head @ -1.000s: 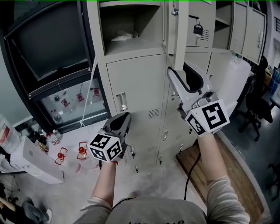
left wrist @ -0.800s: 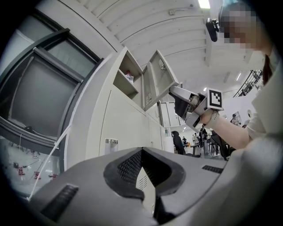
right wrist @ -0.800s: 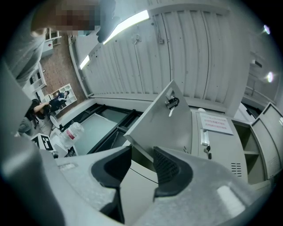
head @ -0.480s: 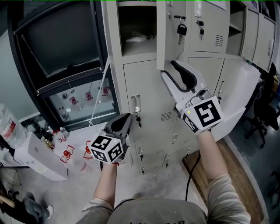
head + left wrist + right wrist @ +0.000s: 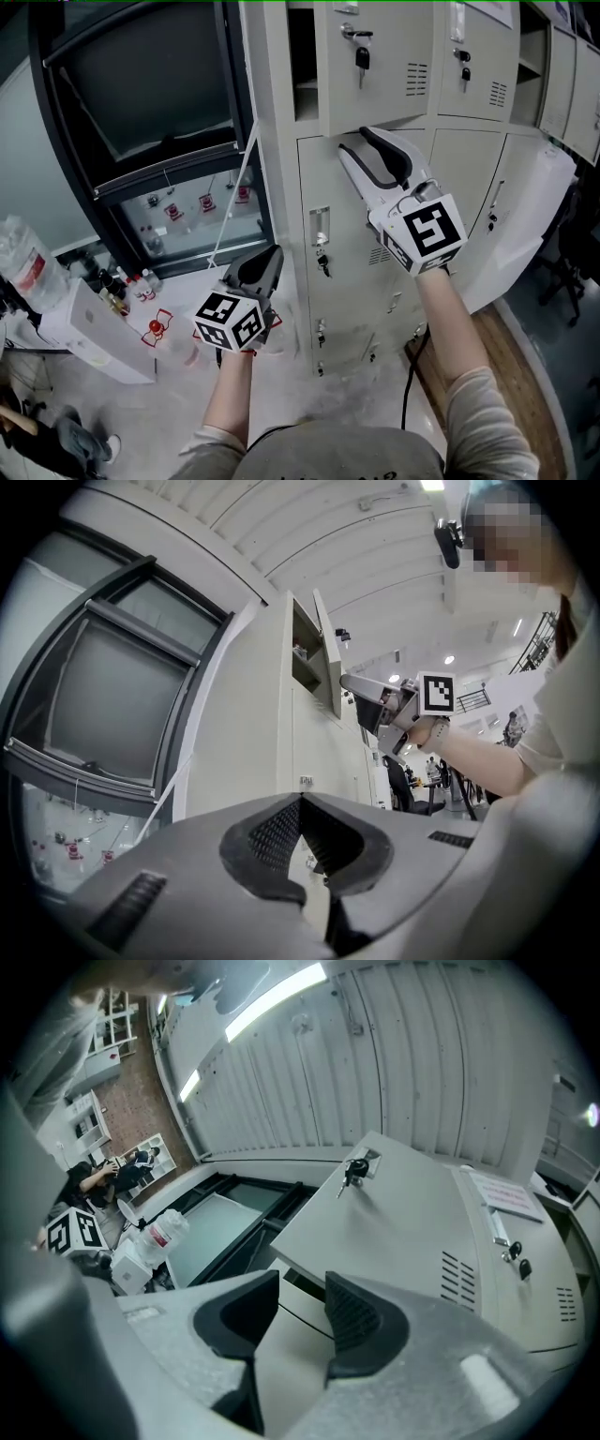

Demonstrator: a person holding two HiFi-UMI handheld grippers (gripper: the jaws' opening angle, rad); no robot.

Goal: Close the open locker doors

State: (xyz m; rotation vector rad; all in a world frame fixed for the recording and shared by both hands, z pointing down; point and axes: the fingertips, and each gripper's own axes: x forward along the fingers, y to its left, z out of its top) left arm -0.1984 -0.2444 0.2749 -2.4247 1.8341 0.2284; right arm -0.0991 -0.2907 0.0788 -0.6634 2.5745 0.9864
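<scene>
The upper locker door (image 5: 375,66), pale grey with a key (image 5: 361,56) in its lock, stands partly open; a dark strip of the compartment (image 5: 305,66) shows at its left. My right gripper (image 5: 354,141) is raised to the door's lower edge, open, with nothing between its pads. In the right gripper view the door (image 5: 403,1222) fills the middle just above the right gripper (image 5: 302,1302). My left gripper (image 5: 270,255) hangs lower, in front of the bottom lockers, shut and empty. In its own view the left gripper (image 5: 302,801) has its tips touching.
A dark glass-fronted cabinet (image 5: 159,112) stands left of the lockers, with small bottles (image 5: 117,286) and a white box (image 5: 94,337) on the floor. A white panel (image 5: 525,216) leans at the right, above a wooden board (image 5: 497,375). Another locker stands open at far right (image 5: 534,47).
The upper door has swung from nearly edge-on to showing its face, closer to the locker front. My right gripper stayed at its lower edge. The left gripper hardly moved.
</scene>
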